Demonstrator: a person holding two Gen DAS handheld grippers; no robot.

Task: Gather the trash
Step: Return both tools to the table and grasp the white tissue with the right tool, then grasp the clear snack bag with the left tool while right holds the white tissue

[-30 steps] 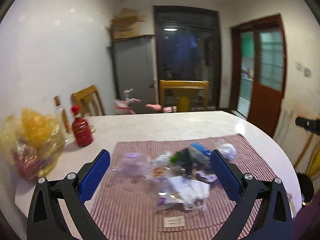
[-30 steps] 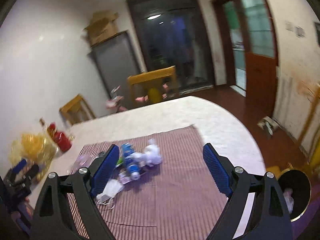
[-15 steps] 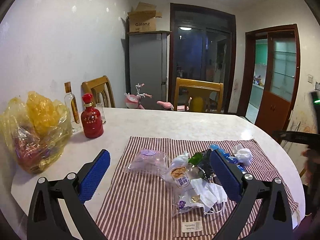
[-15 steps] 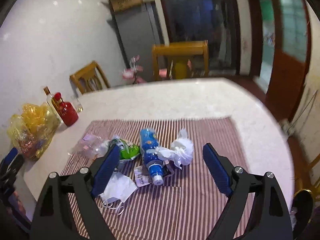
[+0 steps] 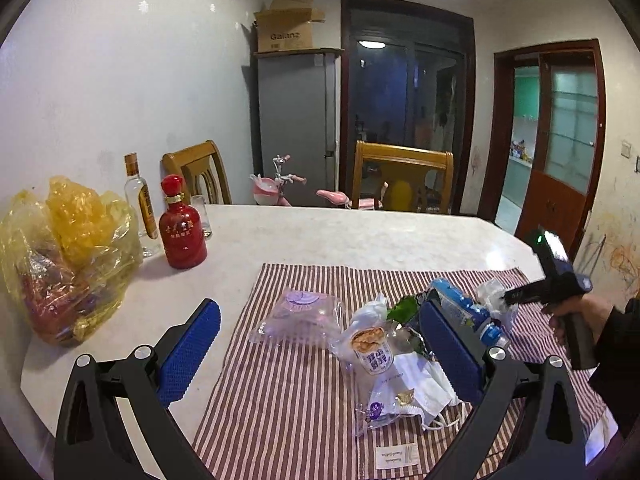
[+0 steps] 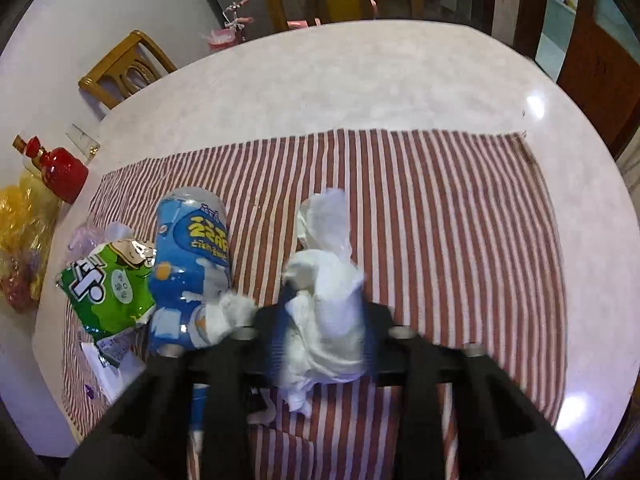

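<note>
Right wrist view: closing right gripper (image 6: 325,340) clamps the crumpled tissue (image 6: 325,280), hiding its pads; bottle (image 6: 192,264) at nine o'clock. Left gripper (image 5: 316,356) hangs released.

Cloth (image 5: 304,396) on the surface (image 5: 360,236). On the cloth: tissue (image 6: 324,304) right, bottle (image 6: 192,264) just left of it, wrapper (image 6: 106,284) left of the bottle, mask (image 5: 424,388) near. Off the cloth, far left on the surface: bag (image 5: 60,256), two bottles (image 5: 182,228). Chairs (image 5: 404,176) behind the surface.
</note>
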